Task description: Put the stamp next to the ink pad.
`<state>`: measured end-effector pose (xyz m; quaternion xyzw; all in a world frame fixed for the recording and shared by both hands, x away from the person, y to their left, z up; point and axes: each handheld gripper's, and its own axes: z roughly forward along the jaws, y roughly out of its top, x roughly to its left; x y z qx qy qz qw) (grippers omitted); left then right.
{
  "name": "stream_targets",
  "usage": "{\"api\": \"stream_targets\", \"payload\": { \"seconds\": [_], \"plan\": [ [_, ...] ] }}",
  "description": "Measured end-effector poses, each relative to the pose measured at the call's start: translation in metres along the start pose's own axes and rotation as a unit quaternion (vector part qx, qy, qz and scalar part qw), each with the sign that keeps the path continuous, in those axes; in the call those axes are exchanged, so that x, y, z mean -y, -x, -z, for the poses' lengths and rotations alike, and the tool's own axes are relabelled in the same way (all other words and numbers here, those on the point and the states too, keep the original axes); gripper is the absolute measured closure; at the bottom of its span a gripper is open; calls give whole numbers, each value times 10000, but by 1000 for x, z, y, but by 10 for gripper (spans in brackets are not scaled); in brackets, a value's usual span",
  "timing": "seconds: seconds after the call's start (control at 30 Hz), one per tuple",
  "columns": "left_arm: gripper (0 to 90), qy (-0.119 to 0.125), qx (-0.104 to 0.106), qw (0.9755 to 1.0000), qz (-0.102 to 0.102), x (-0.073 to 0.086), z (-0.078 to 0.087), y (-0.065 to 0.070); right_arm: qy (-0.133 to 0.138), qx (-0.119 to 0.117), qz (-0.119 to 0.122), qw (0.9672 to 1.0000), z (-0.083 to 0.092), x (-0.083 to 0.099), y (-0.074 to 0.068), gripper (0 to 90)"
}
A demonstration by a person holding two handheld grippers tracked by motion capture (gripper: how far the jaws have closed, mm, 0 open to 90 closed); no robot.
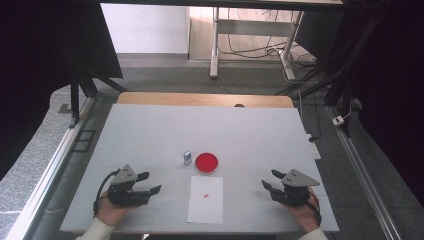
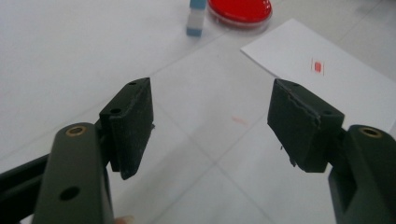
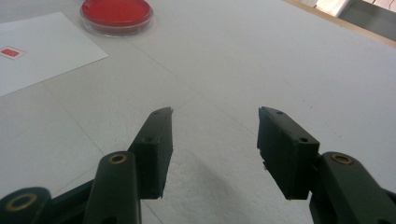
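White matte table (image 1: 150, 135) bears round red dish (image 1: 206, 162).

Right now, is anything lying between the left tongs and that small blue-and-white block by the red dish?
Nothing visible: only bare table lies between the open left tongs and the small block, which stands beside the red dish.

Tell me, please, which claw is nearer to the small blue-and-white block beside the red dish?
The left claw: it sits just below and left of the block. The right claw lies across the paper sheet, well to the block's right.
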<state>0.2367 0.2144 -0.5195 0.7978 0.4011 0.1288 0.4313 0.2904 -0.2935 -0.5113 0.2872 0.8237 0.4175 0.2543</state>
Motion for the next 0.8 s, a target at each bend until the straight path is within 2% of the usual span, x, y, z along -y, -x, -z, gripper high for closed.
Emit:
{"api": "stream_targets", "payload": {
  "seconds": [0.23, 0.47, 0.8],
  "plan": [
    [314, -76, -58, 9999, -123, 10, 6, 5, -39, -7, -33, 10000, -1, 1, 1, 447],
    [314, -118, -59, 9996, -237, 11, 4, 8, -47, 26, -66, 10000, 0, 2, 3, 446],
    [314, -161, -97, 9994, -275, 11, 2, 7, -25, -48, -38, 10000, 0, 1, 3, 446]
  ]
}}
